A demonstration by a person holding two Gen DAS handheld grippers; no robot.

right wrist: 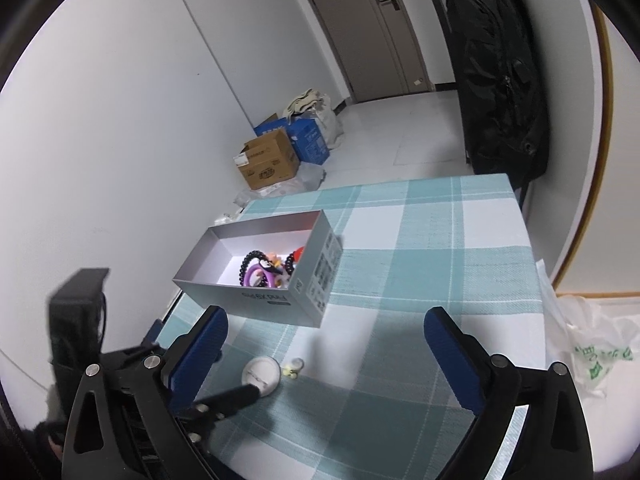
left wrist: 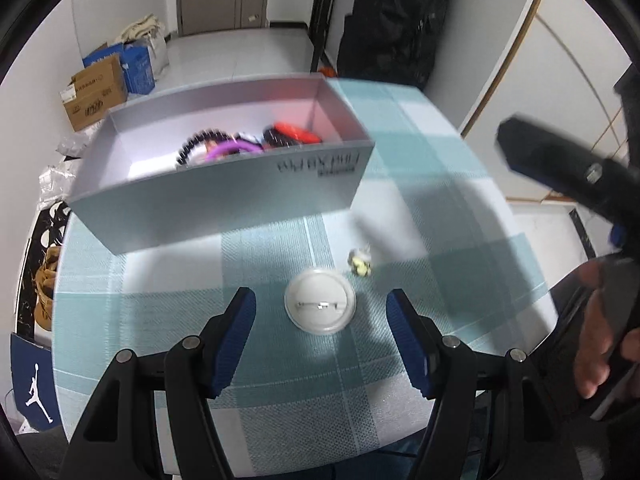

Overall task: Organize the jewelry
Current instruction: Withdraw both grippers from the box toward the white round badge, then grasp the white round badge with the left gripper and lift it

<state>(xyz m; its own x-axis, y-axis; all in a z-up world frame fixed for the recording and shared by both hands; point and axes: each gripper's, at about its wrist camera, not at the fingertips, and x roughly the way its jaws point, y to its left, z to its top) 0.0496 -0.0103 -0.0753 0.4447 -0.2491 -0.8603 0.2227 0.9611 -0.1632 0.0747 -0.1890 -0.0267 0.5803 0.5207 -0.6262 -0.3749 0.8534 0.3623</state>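
Hovering over the table (left wrist: 168, 272) with its checked cloth, our left gripper (left wrist: 320, 322) has its jaws released on either side of a round pin badge (left wrist: 320, 306) lying face down, touching neither pad. Just beside it lies a small yellow charm (left wrist: 360, 263). Our right gripper (right wrist: 326, 344) is spread wide, grasping nothing. Beyond stands the grey box (left wrist: 224, 204) of jewelry.

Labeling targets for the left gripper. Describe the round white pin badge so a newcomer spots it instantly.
On the teal plaid tablecloth, in front of the open grey box, the pin badge lies face down between the left gripper's open fingers. Unlike the tiny yellowish charm beside it, it is a flat white disc with a metal pin.
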